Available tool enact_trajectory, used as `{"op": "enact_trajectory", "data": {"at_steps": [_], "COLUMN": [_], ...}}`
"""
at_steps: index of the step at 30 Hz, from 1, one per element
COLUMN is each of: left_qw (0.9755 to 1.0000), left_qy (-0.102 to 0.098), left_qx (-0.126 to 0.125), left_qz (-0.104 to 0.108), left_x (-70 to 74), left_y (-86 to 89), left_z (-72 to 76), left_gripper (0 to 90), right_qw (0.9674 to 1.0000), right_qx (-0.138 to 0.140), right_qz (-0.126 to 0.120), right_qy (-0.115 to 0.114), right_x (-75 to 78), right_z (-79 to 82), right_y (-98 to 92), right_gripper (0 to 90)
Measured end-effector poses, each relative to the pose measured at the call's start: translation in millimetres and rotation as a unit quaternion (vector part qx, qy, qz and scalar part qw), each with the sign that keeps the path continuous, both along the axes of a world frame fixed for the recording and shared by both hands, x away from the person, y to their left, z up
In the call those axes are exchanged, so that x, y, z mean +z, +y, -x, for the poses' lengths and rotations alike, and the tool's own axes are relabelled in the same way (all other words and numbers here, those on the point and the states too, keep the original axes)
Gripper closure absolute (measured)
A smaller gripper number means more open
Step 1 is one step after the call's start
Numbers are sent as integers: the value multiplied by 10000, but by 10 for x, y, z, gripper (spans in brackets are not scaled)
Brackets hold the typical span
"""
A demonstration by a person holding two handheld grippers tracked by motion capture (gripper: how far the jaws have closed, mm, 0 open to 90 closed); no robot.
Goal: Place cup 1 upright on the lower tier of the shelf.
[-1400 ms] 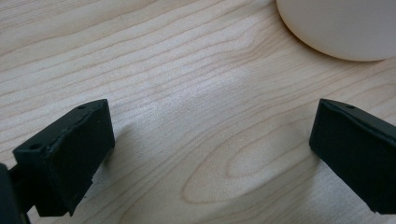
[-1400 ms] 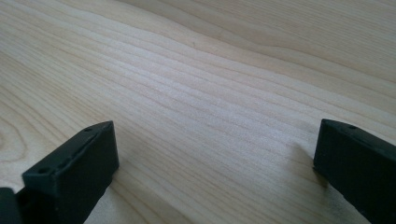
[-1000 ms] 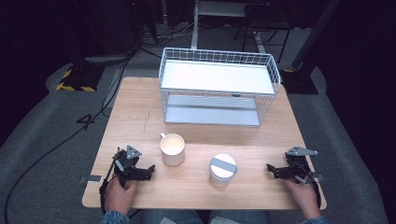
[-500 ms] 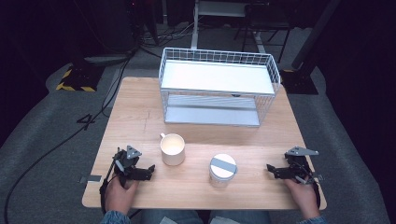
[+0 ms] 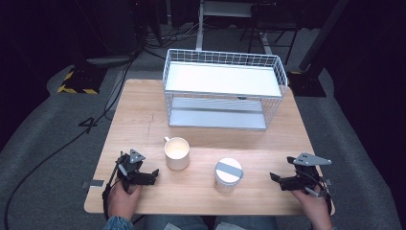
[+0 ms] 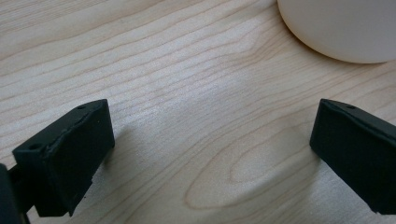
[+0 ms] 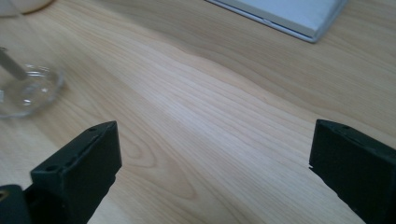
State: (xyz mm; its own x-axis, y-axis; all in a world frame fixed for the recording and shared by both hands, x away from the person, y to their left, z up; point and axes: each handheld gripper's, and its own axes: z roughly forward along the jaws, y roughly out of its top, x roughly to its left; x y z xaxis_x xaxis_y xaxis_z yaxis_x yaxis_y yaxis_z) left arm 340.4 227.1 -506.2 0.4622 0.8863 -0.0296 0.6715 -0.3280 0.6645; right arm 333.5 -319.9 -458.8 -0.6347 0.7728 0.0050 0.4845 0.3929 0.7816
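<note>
Left gripper (image 5: 154,175) at near table (image 5: 201,194) edge, jaws wide apart, nothing between; cream mug (image 5: 176,153) just beyond jaw tips, slightly right. Right gripper (image 5: 273,178) jaws apart, just narrowed slightly, bare wood between; lidded clear jar (image 5: 228,174) ahead of its tips, apart. Wire basket rack (image 5: 223,89) farthest, well beyond both.

Grey floor (image 5: 43,124), dark room

Two black tools (image 5: 149,176) (image 5: 275,178), grey three-cornered top plates, trailing black cables.
</note>
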Motion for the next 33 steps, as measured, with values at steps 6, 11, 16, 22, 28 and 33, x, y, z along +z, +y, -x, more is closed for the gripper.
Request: {"op": "enact_trajectory", "data": {"at_steps": [6, 11, 16, 22, 28, 33], "left_qw": [10000, 10000, 10000, 10000, 10000, 10000], "left_qy": [-1, -1, 0, -1, -1, 0], "left_qx": [2, 2, -1, 2, 1, 1], "left_qz": [3, 1, -1, 2, 0, 2], "left_x": [0, 0, 0, 0, 0, 0], "left_y": [0, 0, 0, 0, 0, 0], "left_z": [0, 0, 0, 0, 0, 0], "left_gripper": [3, 3, 3, 3, 3, 3], "right_qw": [9993, 9965, 9921, 9880, 9841, 9820], "right_qx": [358, 817, 1226, 1511, 1749, 1861], "right_qz": [-36, -159, -205, -216, -206, -204], "right_qy": [28, 23, 137, 213, 247, 237], "right_x": [135, 215, 186, 105, 5, -65], "right_z": [92, 165, 208, 207, 167, 141], "right_y": [231, 505, 741, 950, 1136, 1262], "right_gripper": [27, 27, 22, 0, 0, 0]}}
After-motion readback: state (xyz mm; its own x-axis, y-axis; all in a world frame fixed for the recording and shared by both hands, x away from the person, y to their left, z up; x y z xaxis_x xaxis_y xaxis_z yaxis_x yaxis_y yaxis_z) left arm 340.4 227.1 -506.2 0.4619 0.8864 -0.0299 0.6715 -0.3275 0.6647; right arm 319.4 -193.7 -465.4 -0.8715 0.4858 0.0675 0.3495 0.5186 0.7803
